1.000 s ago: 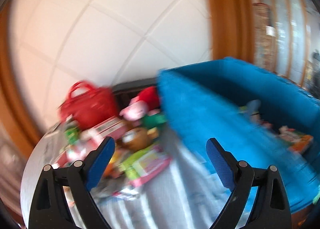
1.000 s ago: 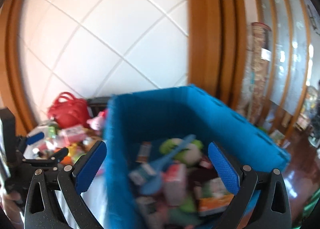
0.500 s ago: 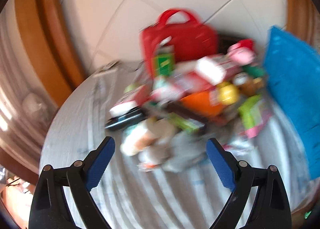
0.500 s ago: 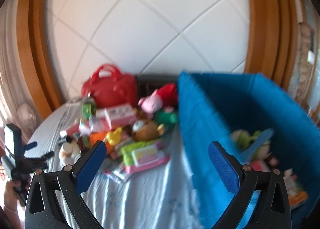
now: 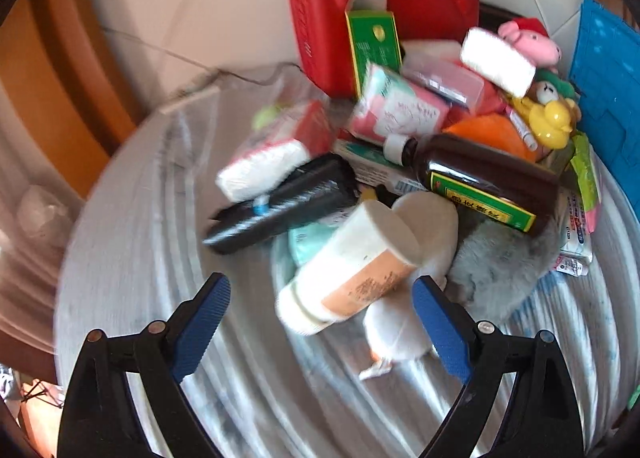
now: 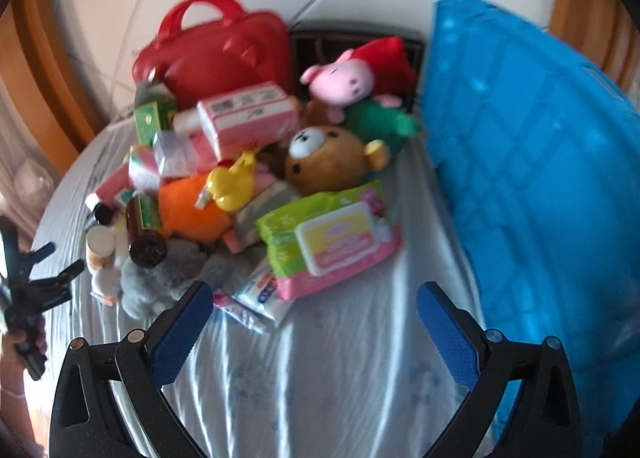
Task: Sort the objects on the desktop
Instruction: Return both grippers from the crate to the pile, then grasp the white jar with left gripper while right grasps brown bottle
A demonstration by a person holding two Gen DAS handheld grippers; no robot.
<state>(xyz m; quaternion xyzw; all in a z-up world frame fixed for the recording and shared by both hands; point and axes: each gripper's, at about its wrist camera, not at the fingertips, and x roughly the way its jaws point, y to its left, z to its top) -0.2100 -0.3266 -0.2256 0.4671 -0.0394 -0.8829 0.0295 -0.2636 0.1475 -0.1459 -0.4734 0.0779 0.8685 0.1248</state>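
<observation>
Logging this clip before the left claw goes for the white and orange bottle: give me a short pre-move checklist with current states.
1. Left claw open and holding nothing: ok.
2. White and orange bottle lined up between its fingers: ok, it lies on its side just ahead of them.
3. Bottle free of neighbours: not ok, it leans against a white item and the black remote-like object lies close.
4. Right claw open and out of the way: ok, it hangs over bare cloth.
5. Blue bin within reach on the right: ok.
6. Image sharp enough to judge contact: cannot tell, the left wrist view is blurred.
</observation>
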